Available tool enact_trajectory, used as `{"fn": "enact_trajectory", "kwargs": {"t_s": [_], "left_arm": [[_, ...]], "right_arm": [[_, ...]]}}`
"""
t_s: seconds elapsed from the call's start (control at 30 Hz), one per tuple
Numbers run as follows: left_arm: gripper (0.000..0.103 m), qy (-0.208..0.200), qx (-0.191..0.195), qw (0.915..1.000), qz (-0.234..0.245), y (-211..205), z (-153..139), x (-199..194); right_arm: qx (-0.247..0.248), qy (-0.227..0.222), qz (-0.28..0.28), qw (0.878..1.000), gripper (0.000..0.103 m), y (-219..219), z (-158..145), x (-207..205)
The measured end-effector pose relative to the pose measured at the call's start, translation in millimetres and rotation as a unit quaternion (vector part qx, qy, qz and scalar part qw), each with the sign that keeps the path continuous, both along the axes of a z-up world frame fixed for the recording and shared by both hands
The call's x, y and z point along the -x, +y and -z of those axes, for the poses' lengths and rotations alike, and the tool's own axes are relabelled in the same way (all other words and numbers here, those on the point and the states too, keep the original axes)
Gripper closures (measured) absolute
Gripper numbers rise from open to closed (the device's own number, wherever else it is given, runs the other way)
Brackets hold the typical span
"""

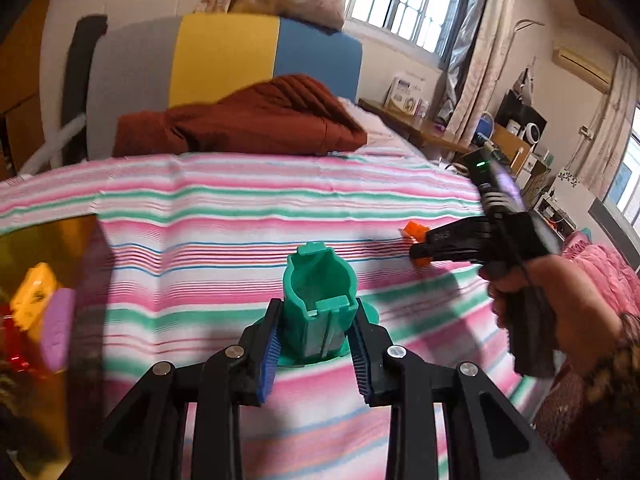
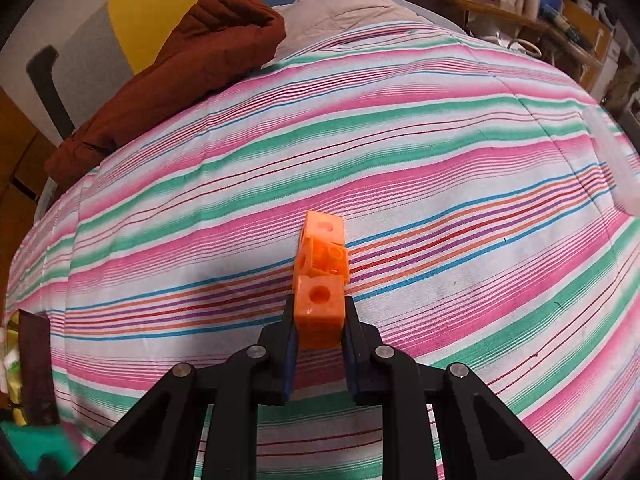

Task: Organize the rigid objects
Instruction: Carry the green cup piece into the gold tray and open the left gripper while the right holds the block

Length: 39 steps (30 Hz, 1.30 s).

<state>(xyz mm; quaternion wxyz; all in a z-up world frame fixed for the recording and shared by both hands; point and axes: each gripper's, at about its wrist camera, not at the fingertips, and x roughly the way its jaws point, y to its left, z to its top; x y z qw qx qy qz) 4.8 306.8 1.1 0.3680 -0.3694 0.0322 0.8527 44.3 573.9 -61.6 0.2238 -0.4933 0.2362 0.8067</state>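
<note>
We held a green plastic holder (image 1: 318, 304) clamped in our left hand-held gripper (image 1: 316, 344), above the striped bed (image 1: 240, 216). Our right hand-held gripper (image 2: 319, 328) pinched an orange cube chain (image 2: 322, 272), extending ahead of its fingertips.

Black gripper (image 1: 314, 344), blue ribbed pads (image 1: 267, 354), silver screws.

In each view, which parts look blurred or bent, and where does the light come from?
Left wrist view: the window lights the room; the bin at left is smeared, the green holder is sharp. Right wrist view: the striped bedspread bulges from fisheye distortion; the orange cube piece is sharp and casts a shadow leftward.
</note>
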Motion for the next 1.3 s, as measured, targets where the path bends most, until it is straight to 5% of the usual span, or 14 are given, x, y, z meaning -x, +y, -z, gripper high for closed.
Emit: {"fn": "enact_trajectory", "kwargs": {"t_s": [0.3,0.6,0.93,1.17,1.3], "left_arm": [[0.072,0.002,-0.026,0.9982,-0.054,-84,-19,-14],[0.072,-0.050,-0.010,0.9873,-0.151,-164,12,14],[0.072,-0.077,0.034,0.9766,-0.198,-186,40,43],[0.065,-0.023,0.109,0.9639,-0.242,-186,38,57],[0.061,-0.045,0.059,0.9663,-0.246,-202,37,52]], "right_arm": [[0.005,0.007,-0.005,1.000,0.083,-6,-1,-3],[-0.015,0.025,-0.023,0.999,0.084,-23,-13,-6],[-0.056,0.031,-0.047,0.997,0.084,-36,-21,-2],[-0.061,0.029,-0.051,0.996,0.084,-37,-19,2],[-0.061,0.030,-0.053,0.996,0.084,-37,-18,2]]}}
